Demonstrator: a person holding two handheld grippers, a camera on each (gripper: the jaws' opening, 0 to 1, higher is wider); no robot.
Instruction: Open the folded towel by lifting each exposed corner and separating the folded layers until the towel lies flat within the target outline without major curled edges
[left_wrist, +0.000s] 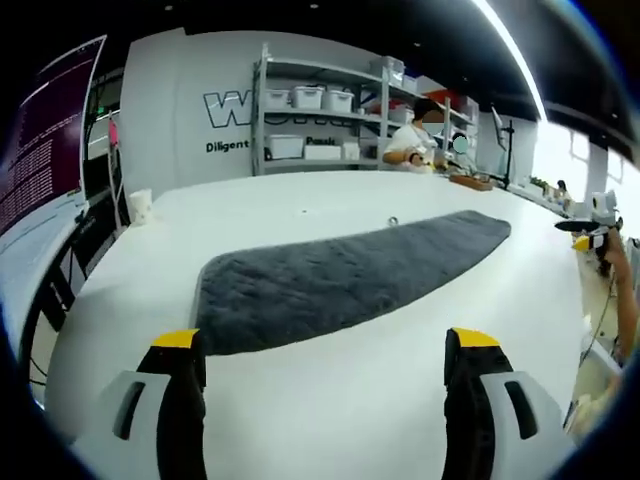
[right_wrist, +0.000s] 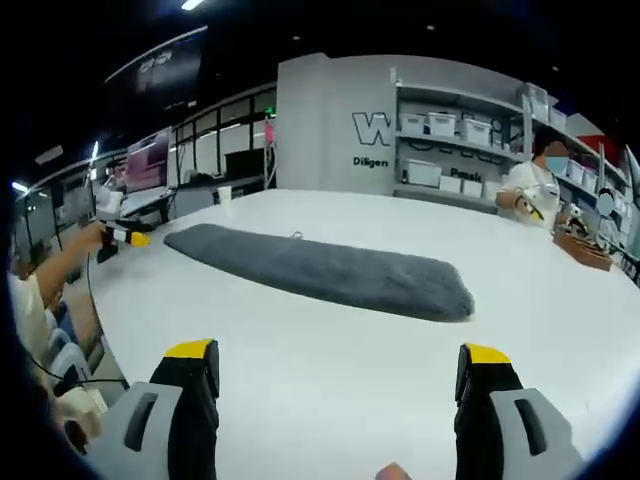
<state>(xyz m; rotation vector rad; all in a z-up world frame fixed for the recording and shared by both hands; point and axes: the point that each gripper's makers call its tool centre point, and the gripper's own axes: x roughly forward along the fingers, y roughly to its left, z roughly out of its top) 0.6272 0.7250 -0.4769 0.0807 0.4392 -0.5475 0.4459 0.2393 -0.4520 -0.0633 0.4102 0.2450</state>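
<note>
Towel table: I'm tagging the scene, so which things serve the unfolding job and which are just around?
Job:
folded grey towel
left gripper, open
right gripper, open
white table

Just around:
white cup
shelf of bins
person at far end

White table (left_wrist: 330, 400), broad and glossy, grey towel (left_wrist: 340, 275) laid folded as a long strip across its middle, white cup (left_wrist: 141, 206) stood near far left corner, small wooden tray (left_wrist: 472, 183) seen at far edge.
</note>
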